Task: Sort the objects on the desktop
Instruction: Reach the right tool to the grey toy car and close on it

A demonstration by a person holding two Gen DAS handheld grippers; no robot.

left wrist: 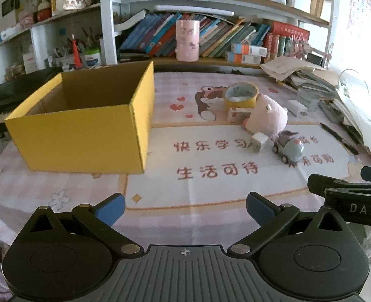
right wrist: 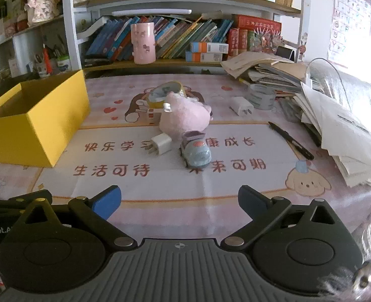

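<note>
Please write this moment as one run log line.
phase: start | left gripper: open, empty | right gripper: open, empty | yellow box: nothing visible inside | toy car: on mat

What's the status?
Left hand-held gripper open, right hand-held gripper open, both empty. Toy car, charger on mat; yellow box open. Nothing blocking.

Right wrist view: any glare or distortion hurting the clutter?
Right wrist view: window light blows out the right edge, washing the paper stack; toy car and pink plush stay readable. Left wrist view: same blowout at right, fisheye bends the shelf, yellow box evenly lit.
</note>
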